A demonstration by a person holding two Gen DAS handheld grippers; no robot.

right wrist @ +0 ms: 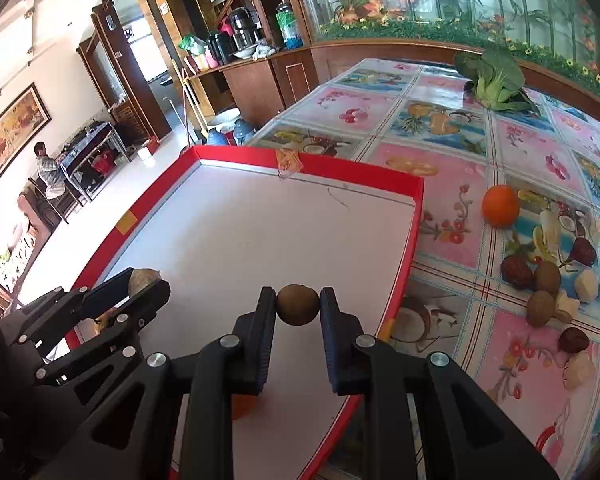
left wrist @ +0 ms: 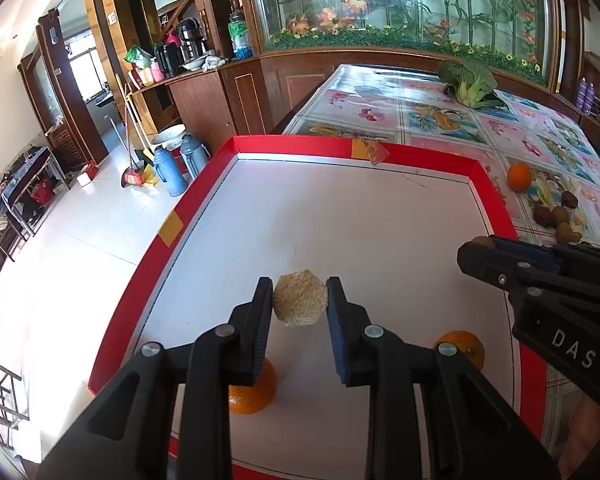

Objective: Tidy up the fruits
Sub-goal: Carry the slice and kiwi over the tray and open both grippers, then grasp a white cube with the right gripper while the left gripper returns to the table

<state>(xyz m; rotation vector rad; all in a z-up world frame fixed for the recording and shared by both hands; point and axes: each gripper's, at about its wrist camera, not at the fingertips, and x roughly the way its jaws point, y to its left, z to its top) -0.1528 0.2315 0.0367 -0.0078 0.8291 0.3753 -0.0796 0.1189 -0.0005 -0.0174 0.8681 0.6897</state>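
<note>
Tongs on the left [left wrist: 300, 300] are clenched on a tan, rough-faced hexagonal piece [left wrist: 300, 299], held above the white floor of the red-rimmed tray [left wrist: 388, 152]. Right tongs [right wrist: 298, 305] grasp a small round brown fruit [right wrist: 297, 305] over the same tray. Two oranges [left wrist: 462, 346] lie in the tray at six o'clock; a third orange [right wrist: 500, 205] and more small fruits [right wrist: 547, 278] sit on the tabletop [right wrist: 452, 200] at three o'clock.

- Glossy white tiled floor [left wrist: 80, 240] on the left, brightly lit.
- Dark wooden counter [left wrist: 204, 92] far left.
- Tall glass-fronted cabinet with painted bamboo and flowers [left wrist: 400, 4] along the far wall.
- Framed golden painting [right wrist: 12, 132] on the left wall.
</note>
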